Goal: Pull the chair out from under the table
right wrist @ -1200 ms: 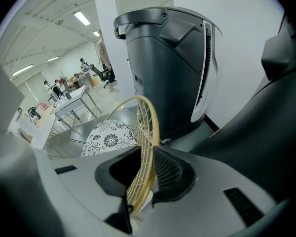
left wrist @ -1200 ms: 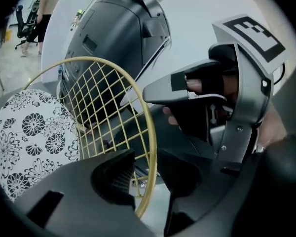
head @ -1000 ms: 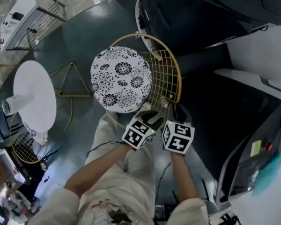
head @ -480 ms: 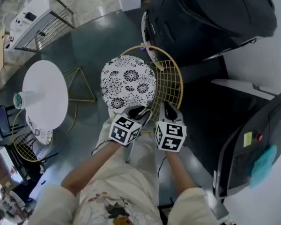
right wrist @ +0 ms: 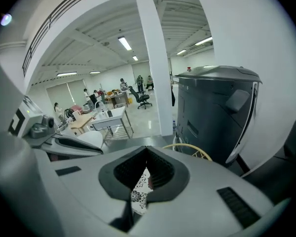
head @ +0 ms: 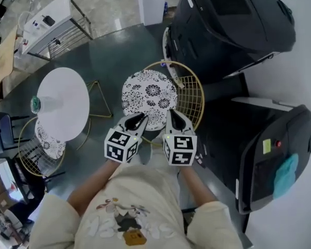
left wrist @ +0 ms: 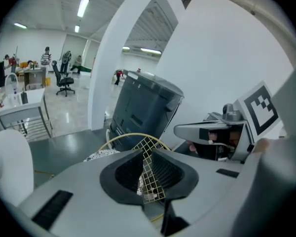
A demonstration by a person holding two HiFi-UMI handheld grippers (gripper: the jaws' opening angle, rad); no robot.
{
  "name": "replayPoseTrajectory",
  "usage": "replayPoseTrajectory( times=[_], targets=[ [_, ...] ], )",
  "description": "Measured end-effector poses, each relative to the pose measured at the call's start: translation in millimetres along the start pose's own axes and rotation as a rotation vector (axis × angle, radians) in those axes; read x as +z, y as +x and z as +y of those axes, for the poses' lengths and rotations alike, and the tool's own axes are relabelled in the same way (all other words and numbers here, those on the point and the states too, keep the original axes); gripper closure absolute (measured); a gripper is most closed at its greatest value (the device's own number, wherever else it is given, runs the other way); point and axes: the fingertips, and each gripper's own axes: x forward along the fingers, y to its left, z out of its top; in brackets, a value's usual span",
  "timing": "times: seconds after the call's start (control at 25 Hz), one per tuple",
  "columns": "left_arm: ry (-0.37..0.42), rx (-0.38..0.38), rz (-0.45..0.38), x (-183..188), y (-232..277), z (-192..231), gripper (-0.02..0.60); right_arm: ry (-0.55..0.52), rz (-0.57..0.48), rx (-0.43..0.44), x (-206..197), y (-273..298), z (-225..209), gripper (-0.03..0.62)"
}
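1. Both tongs have let go. A second ago they sat at the rim of the gold wire chair with the round black-and-white floral cushion (head: 150, 95); now they are lifted off it and drawn back towards the person's chest.
2. The left gripper (head: 136, 120) has just been closing. Its jaws stand a little apart with nothing between the pads, and only the chair's wire back shows through the gap, some way off.
3. The right gripper (head: 174, 119) has just closed fully, jaws together and holding nothing.
4. The chair stands free on the dark grey floor (head: 103, 51), well apart from the round white table (head: 67, 105) to its left, with no part of it under the top. I judge the pull done and this the release.
5. Edges: the chair's curved back is near the base of the big black machine housing (head: 233, 25), so there is little room on that side. The table's thin gold legs (head: 96, 97) lie to the left, apart from the seat.
6. Open room: the stretch of floor ahead between table and chair is free. Behind the chair the person's own legs are close — any further pull would need a step back first.
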Motion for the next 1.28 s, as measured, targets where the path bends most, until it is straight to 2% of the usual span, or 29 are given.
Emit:
replayPoseTrajectory(
  times=[0.2, 0.32, 0.52, 0.76, 1.0, 1.28],
  targets=[
    [0.033, 0.016, -0.078, 34.2, -45.5, 4.4, 0.565, -0.037, -0.032, 0.068, 25.0, -12.8, 37.1, 0.585],
    [0.051, 0.020, -0.115, 55.1, -68.3, 1.1, 0.572, -0.065, -0.078, 0.106, 46.4, -23.7, 56.5, 0.585],
    [0.085, 0.056, -0.215, 90.4, -109.6, -12.4, 0.574, -0.167, -0.198, 0.127, 92.5, -49.5, 86.6, 0.585],
    [0.120, 0.034, -0.328, 120.0, -135.8, -26.7, 0.574, -0.204, -0.369, 0.173, 141.3, -77.0, 115.2, 0.585],
    [0.132, 0.016, -0.354, 127.6, -137.5, -28.4, 0.574, -0.207, -0.382, 0.154, 137.3, -91.5, 122.1, 0.585],
    [0.119, -0.029, -0.330, 116.6, -130.1, -38.4, 0.574, -0.155, -0.347, 0.109, 120.7, -98.4, 111.6, 0.585]
  ],
)
